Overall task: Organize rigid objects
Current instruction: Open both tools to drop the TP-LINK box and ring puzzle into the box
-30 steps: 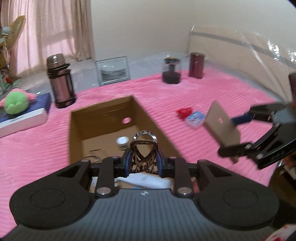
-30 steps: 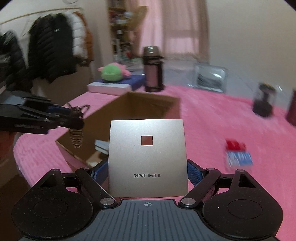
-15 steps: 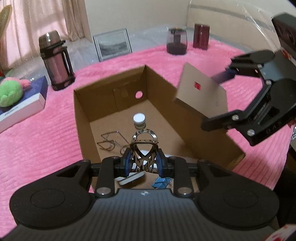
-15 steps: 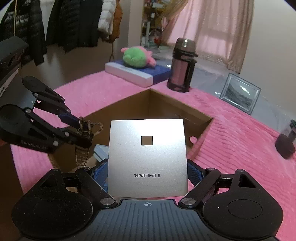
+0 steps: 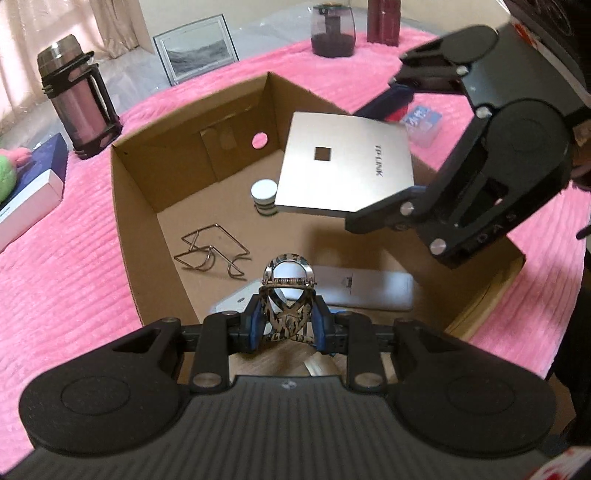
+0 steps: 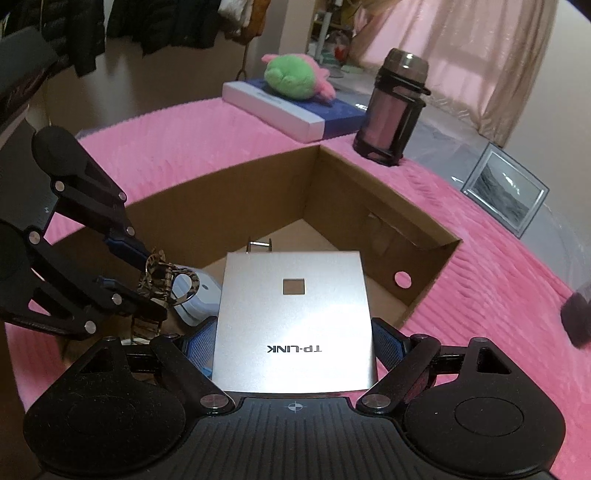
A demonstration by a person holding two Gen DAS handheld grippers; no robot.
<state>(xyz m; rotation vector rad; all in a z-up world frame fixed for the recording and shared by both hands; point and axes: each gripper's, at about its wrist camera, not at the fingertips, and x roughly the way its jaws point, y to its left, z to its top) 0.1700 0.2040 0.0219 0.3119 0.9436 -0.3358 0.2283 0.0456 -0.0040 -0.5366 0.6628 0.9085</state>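
Note:
An open cardboard box (image 5: 122,206) (image 6: 369,199) sits on the pink blanket. My left gripper (image 5: 288,325) (image 6: 147,273) is shut on a patterned metal carabiner clip (image 5: 288,291) (image 6: 160,273), held over the box's near end. My right gripper (image 6: 293,345) (image 5: 384,155) is shut on a flat silver TP-LINK plate (image 6: 295,317) (image 5: 343,170), which hangs tilted over the box interior. Inside lie a bent wire piece (image 5: 210,247), a small white-capped jar (image 5: 264,195) and a flat white device (image 5: 369,291).
On the blanket around the box stand a steel thermos (image 5: 77,103) (image 6: 395,107), a framed picture (image 5: 197,48) (image 6: 506,192), a dark jar (image 5: 332,29), a maroon cylinder (image 5: 384,16) and a small blue-and-white packet (image 5: 423,122). A green plush (image 6: 295,75) lies on a flat blue-and-white box (image 6: 295,110).
Both grippers have come in over the box and sunk lower. The silver plate moved from right of the box to above its inside and rolled flatter. Both grips stay the same.

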